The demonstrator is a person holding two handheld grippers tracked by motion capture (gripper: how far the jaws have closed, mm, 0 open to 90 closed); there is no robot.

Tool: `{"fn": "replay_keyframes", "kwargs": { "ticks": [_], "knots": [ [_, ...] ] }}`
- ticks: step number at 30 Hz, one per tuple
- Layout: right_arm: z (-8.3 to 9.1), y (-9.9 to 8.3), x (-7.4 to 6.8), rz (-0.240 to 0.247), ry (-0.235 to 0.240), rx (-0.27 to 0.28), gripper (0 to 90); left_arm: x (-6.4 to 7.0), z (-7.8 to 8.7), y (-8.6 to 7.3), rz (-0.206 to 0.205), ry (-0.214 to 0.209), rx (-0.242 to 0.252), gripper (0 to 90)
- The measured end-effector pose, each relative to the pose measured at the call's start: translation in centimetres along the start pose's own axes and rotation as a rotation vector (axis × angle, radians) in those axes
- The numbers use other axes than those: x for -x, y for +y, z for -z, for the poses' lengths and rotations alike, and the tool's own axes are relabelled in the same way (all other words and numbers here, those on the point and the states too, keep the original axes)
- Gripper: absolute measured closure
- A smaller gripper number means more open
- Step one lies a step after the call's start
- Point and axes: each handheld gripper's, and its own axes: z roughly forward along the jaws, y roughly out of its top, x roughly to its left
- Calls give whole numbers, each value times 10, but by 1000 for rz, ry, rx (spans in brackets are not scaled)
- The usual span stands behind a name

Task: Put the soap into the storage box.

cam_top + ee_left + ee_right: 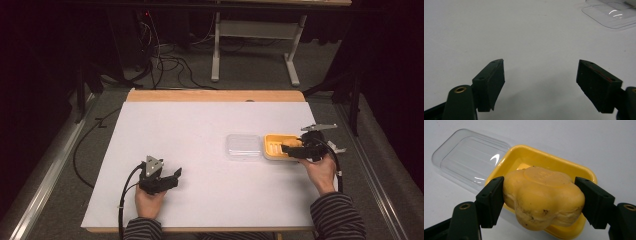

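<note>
Soap bar [544, 197] clamped in right gripper [539, 195], above yellow dish [576, 171].

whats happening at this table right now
A person sits at a white table with a gripper in each hand. The right gripper is clamped on a yellow bar of soap, holding it over a yellow soap dish. The dish's clear lid lies on the table right beside the dish. The left gripper is open, holds nothing, and sits low over bare table on the person's left side.
</note>
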Motion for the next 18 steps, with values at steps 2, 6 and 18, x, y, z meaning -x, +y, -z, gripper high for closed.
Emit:
{"fn": "replay_keyframes", "kwargs": {
  "ticks": [2, 6, 18],
  "knots": [
    [-2, 0, 0, -2, -1, 1, 275, 0, 0, 0, 1, 0, -2, 234],
    [-8, 1, -1, -5, -1, -3, 275, 0, 0, 0, 0, 1, -5, 234],
    [-32, 7, -2, -17, -24, 7, 275, 0, 0, 0, 0, 1, -5, 232]
  ]
}}
